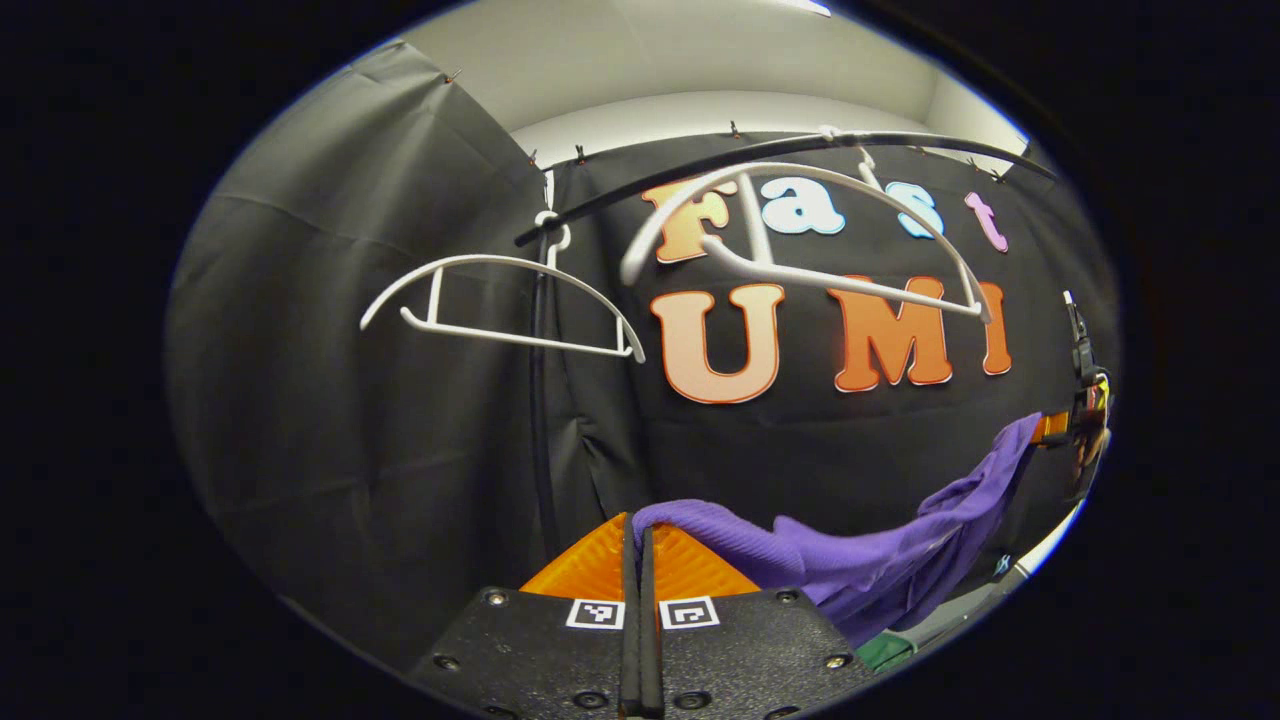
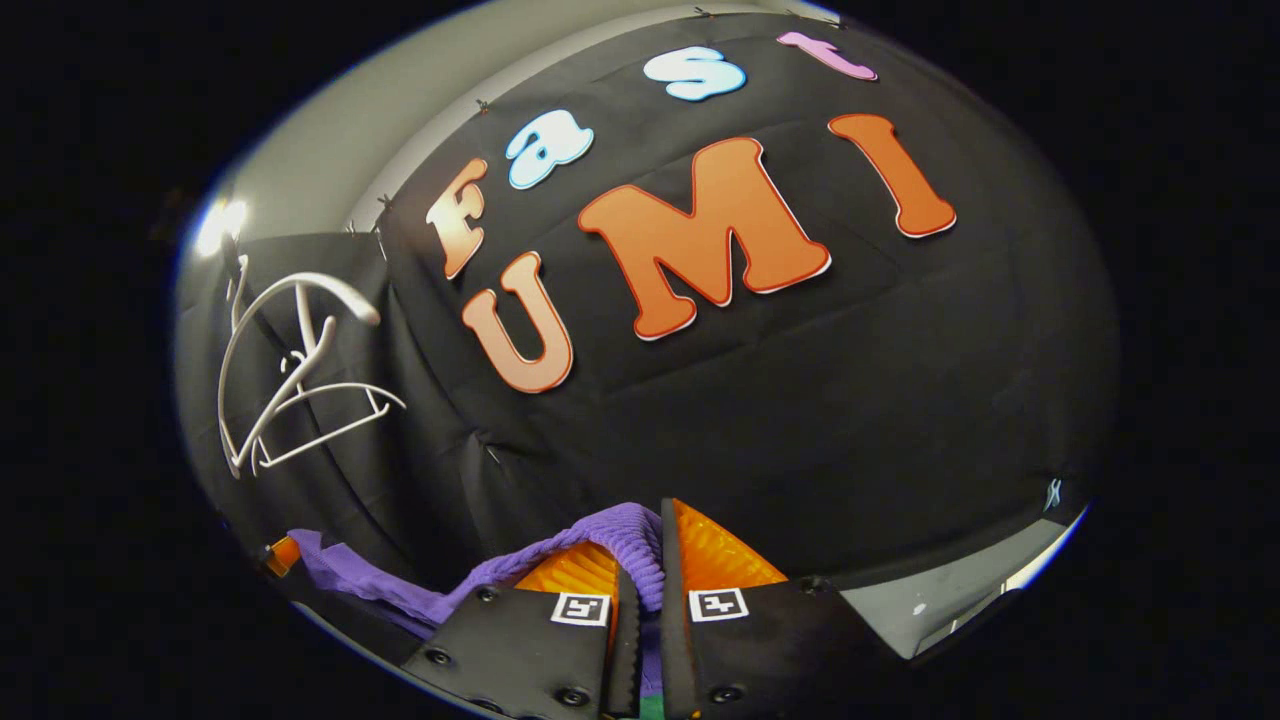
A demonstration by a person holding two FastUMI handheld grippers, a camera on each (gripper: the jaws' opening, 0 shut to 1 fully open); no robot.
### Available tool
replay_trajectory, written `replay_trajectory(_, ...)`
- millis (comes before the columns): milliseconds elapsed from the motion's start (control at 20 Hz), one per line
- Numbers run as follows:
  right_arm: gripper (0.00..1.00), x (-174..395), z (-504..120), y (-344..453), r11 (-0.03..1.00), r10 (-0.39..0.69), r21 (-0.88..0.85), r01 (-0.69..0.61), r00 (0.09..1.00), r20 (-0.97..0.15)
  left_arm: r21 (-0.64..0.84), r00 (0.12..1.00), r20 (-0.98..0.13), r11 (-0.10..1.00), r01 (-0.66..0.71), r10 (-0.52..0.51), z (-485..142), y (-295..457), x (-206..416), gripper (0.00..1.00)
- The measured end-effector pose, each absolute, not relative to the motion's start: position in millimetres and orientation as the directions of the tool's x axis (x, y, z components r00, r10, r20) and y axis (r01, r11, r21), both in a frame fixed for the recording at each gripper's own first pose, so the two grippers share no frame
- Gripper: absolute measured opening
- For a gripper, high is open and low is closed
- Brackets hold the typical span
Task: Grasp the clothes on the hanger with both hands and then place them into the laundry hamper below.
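Black-draped booth, purple garment (image 1: 880, 560) stretched sideways between both hand-held grippers

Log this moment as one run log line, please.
purple garment off white hangers | left gripper shut on it | right gripper shut on it | stretched between both

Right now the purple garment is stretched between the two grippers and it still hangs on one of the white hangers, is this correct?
Not quite. The purple garment is stretched between the left gripper and the right gripper, but it is off the hangers: in the left gripper view both white hangers hang bare on the black rail above it.
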State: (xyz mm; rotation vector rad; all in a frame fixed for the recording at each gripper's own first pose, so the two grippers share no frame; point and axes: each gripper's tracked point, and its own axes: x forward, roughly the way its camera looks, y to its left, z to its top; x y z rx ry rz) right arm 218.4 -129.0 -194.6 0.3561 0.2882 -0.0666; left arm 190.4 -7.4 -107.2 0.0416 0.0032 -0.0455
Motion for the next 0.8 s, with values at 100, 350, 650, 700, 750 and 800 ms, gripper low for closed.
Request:
replay_trajectory(100,0.16,199.4,-203.5,-116.0,0.935,-0.013,0.333,0.119,0.952,-0.305,0.007,0.996,-0.023,0.997,0.081,-0.081,-116.7,-32.4,185.3,0.0)
replay_trajectory(350,0.16,161.2,-211.9,-76.1,0.939,0.026,0.333,0.085,0.949,-0.315,-0.108,0.975,-0.044,0.971,0.213,-0.218,-119.3,-120.7,166.6,0.0)
replay_trajectory(650,0.16,130.1,-228.6,-44.0,0.942,0.051,0.33,0.066,0.941,-0.334,-0.118,0.924,-0.06,0.922,0.37,-0.378,-125.0,-227.2,141.7,0.0)
replay_trajectory(700,0.16,123.7,-233.7,-41.7,0.942,0.05,0.33,0.066,0.942,-0.333,-0.12,0.916,-0.065,0.915,0.386,-0.395,-127.7,-235.8,139.5,0.0)
replay_trajectory(750,0.16,118.7,-239.1,-43.3,0.943,0.041,0.325,0.074,0.941,-0.335,-0.121,0.91,-0.07,0.909,0.399,-0.408,-132.0,-245.3,138.3,0.0)
replay_trajectory(800,0.16,113.6,-245.8,-45.0,0.944,0.034,0.319,0.081,0.94,-0.338,-0.118,0.907,-0.075,0.907,0.404,-0.414,-137.7,-251.9,137.5,0.0)
